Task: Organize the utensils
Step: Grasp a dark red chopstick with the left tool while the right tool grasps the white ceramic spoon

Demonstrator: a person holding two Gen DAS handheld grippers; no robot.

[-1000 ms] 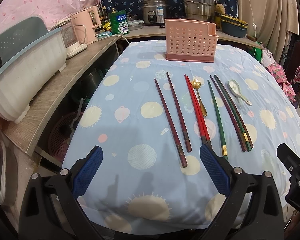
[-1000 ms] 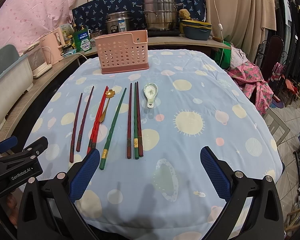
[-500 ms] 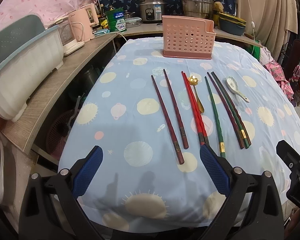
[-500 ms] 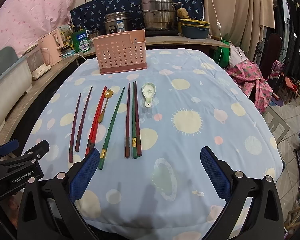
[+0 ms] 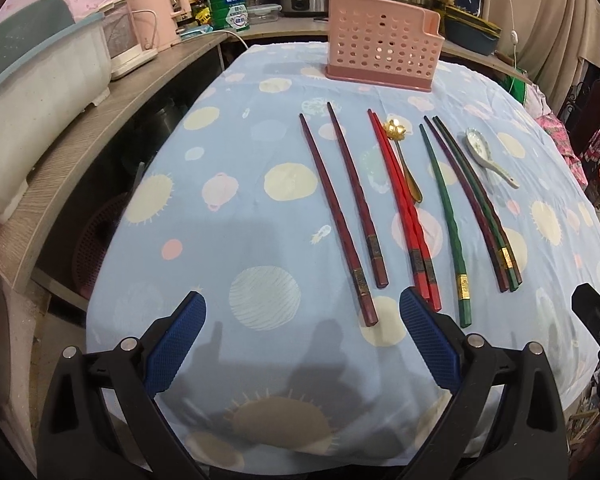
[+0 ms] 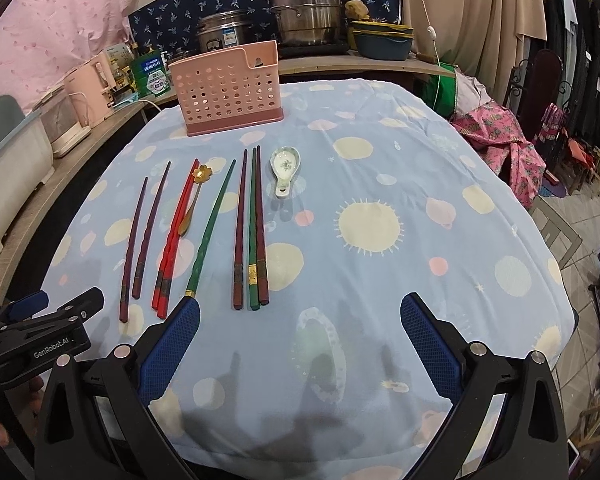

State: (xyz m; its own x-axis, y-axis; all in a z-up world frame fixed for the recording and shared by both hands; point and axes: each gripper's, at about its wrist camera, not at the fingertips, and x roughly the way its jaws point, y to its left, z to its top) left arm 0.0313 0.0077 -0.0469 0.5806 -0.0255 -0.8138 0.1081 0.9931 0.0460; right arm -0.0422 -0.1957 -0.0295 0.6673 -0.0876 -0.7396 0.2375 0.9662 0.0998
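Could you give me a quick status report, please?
Left tool open, right tool open, both empty. Chopsticks and spoons on cloth, pink holder unfilled. Nothing in the way.

A wooden counter (image 5: 80, 152) flanks the table (image 6: 440, 184); beige curtains (image 6: 480, 8) hang behind, perhaps over tiled floor (image 6: 588, 248).

Both wrist views low at table's near edge (image 5: 148, 312), facing the pink holder (image 6: 228, 88), left view seemingly nearer, sharing the laid-out chopsticks (image 5: 342, 216)

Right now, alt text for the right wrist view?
Open right gripper hovers over a blue spotted tablecloth where chopsticks, a gold spoon and a white spoon lie in a row before a pink basket.
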